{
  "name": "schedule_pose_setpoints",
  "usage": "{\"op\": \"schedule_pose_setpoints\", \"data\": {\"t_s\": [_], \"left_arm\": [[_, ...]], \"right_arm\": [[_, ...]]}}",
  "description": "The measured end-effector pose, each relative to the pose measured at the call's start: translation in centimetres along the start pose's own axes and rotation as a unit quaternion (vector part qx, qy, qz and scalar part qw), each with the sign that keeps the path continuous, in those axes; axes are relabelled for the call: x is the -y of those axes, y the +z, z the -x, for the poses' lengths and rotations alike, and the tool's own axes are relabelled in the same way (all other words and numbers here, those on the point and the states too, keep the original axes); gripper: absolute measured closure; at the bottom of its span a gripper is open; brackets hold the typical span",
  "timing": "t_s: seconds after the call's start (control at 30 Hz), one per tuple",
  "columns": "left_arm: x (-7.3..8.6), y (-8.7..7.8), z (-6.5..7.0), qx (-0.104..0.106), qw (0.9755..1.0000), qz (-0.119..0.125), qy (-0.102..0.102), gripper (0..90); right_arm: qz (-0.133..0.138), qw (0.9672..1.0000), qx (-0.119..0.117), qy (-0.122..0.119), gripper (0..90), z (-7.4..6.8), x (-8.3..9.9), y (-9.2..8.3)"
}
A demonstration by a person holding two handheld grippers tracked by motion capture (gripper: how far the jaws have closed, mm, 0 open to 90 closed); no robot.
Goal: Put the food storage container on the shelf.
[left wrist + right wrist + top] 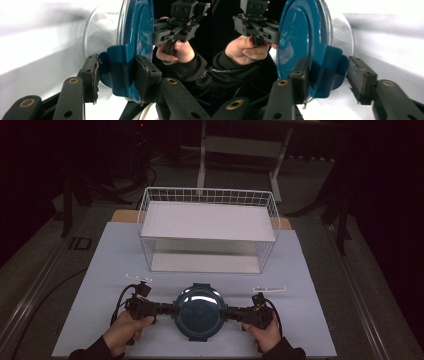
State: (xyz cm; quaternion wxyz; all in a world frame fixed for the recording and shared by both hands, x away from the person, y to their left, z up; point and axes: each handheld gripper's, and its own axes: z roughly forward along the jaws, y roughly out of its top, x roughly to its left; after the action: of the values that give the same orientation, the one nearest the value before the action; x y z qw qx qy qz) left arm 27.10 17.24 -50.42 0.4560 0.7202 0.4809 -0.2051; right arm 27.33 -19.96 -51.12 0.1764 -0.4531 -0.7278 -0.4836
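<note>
Teal pot (pixel 198 312) with domed glass lid sits on the white table (pixel 310 270), near edge, white wire basket (pixel 207 227) behind it. Left gripper (pixel 167 309) and right gripper (pixel 231 312) flank it. Left gripper view: jaws clamped on a blocky teal handle (pixel 120 70). Right gripper view: jaws straddle the other handle (pixel 325 71), far pad (pixel 362 75) clear, not gripping.
</note>
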Motion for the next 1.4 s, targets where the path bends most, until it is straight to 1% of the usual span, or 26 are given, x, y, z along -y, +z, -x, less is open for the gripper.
{"op": "schedule_pose_setpoints", "data": {"t_s": [0.07,0.1,0.17,0.27,0.33,0.37,0.4,0.47,0.53,0.6,0.73,0.77,0.8,0.9,0.93,1.13,1.33,1.37,1.4], "left_arm": [[0.1,0.0,0.1,-0.001,1.0,0.002,0.0,57.4],[0.1,0.0,0.1,-0.002,1.0,0.002,0.0,57.5],[0.4,-0.1,0.1,-0.003,1.0,0.008,-0.004,57.4],[0.7,-0.2,-0.1,-0.006,0.9999,0.005,-0.008,57.2],[0.9,-0.4,-0.2,-0.008,0.9999,0.001,-0.011,56.9],[1.0,-0.4,-0.3,-0.007,0.9999,0.004,-0.014,57.0],[1.2,-0.4,-0.3,-0.006,0.9998,0.007,-0.019,57.0],[1.3,-0.4,-0.2,-0.009,0.9997,0.011,-0.021,57.0],[1.3,-0.4,-0.1,-0.012,0.9996,0.014,-0.022,57.0],[1.3,-0.3,0.2,-0.017,0.9996,0.017,-0.015,57.0],[1.2,-0.3,0.7,-0.026,0.9993,0.022,-0.015,57.0],[1.2,-0.3,0.8,-0.027,0.9993,0.023,-0.01,57.1],[1.2,-0.4,0.9,-0.029,0.9993,0.025,-0.006,57.1],[0.8,-0.4,1.0,-0.027,0.999,0.034,-0.006,57.1],[0.6,-0.4,1.1,-0.027,0.999,0.037,-0.001,57.1],[-1.0,-0.5,1.5,-0.03,0.998,0.054,0.014,57.1],[-2.6,-0.3,1.6,-0.034,0.9964,0.072,0.03,57.0],[-3.0,-0.2,1.6,-0.034,0.9958,0.076,0.038,57.0],[-3.2,-0.2,1.5,-0.035,0.9956,0.077,0.041,57.0]], "right_arm": [[0.0,1.0,0.003,-0.001,52.8,-0.1,0.0,0.1],[-0.001,1.0,0.003,0.004,52.6,-0.1,0.1,0.2],[0.003,0.9998,-0.004,0.02,52.9,0.0,0.3,0.3],[0.012,0.999,-0.011,0.042,53.9,0.0,0.6,0.5],[0.012,0.9991,-0.009,0.039,54.6,-0.4,0.6,0.6],[0.013,0.9994,-0.005,0.032,54.6,-0.8,0.5,0.7],[0.012,0.9994,-0.002,0.031,54.8,-1.0,0.5,0.7],[0.014,0.9995,-0.001,0.029,54.9,-1.0,0.4,0.8],[0.015,0.9994,-0.002,0.031,55.1,-1.0,0.5,0.8],[0.013,0.9992,-0.007,0.036,55.4,-0.8,0.6,0.6],[0.013,0.9989,-0.013,0.044,55.8,-0.5,0.6,0.5],[0.015,0.9988,-0.012,0.045,55.9,-0.6,0.7,0.5],[0.013,0.999,-0.011,0.041,56.0,-0.6,0.6,0.4],[0.016,0.9991,-0.01,0.038,56.1,-0.7,0.5,0.3],[0.02,0.9992,-0.01,0.035,56.0,-0.8,0.2,0.2],[0.033,0.9994,-0.004,0.009,56.0,-0.9,-1.5,-0.5],[0.043,0.999,0.002,-0.006,55.9,-0.6,-3.3,-0.9],[0.046,0.9989,0.002,-0.007,56.0,-0.5,-3.4,-1.0],[0.05,0.9986,0.005,-0.014,55.9,-0.4,-3.7,-1.0]]}}
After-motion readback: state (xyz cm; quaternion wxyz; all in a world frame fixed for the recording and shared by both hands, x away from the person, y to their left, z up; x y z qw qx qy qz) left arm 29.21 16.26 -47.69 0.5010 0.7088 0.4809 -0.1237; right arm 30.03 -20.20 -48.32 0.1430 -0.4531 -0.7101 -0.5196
